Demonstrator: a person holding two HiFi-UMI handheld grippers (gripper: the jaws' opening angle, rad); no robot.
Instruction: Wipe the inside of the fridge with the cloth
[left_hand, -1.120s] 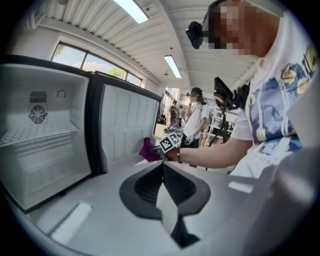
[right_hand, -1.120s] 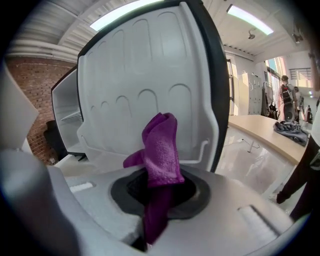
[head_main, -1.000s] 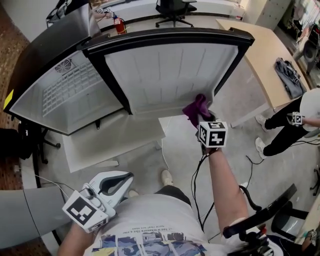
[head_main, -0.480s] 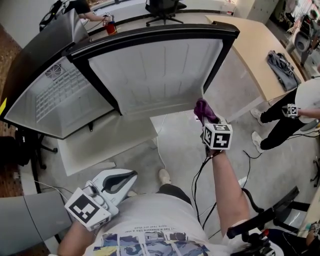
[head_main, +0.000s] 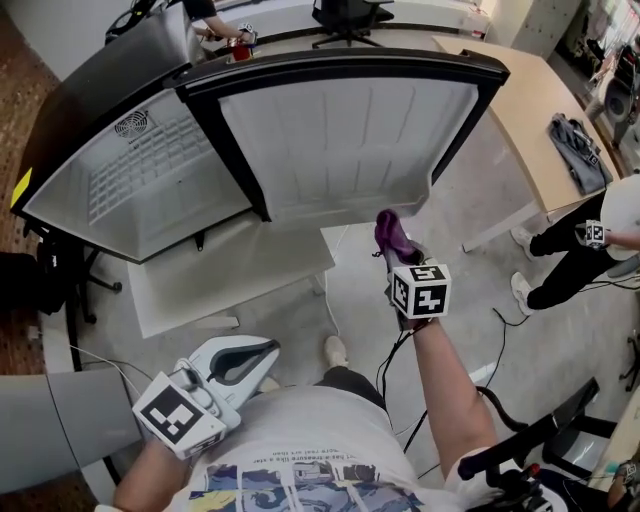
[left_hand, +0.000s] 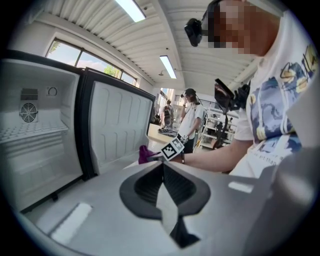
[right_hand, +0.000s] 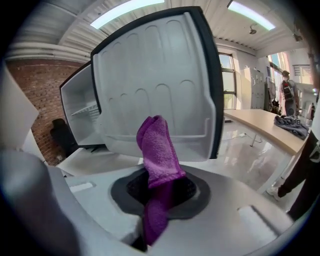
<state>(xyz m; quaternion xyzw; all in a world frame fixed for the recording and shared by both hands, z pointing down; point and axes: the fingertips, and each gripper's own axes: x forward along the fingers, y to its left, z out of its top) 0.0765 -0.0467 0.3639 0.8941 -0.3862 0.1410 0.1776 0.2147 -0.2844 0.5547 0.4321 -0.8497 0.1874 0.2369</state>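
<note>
The small fridge (head_main: 150, 180) stands open, its white inside to the left and its door (head_main: 340, 140) swung wide in the middle of the head view. My right gripper (head_main: 400, 255) is shut on a purple cloth (head_main: 392, 235), held just below the door's lower edge, over the floor. In the right gripper view the cloth (right_hand: 157, 160) sticks up out of the gripper (right_hand: 160, 195) in front of the door's inner panel (right_hand: 160, 85). My left gripper (head_main: 235, 365) hangs low by my waist, shut and holding nothing. In the left gripper view, that gripper (left_hand: 163, 182) faces the fridge (left_hand: 35, 145) and the cloth (left_hand: 145, 154).
A white panel (head_main: 220, 280) lies on the floor in front of the fridge. Cables (head_main: 400, 350) trail across the floor by my feet. A wooden table (head_main: 530, 120) stands at the right, with a person (head_main: 590, 250) beside it. Black equipment (head_main: 520, 440) is at the lower right.
My right gripper has drawn the cloth back from the door's lower edge, a little toward me. The left gripper has hardly moved.
</note>
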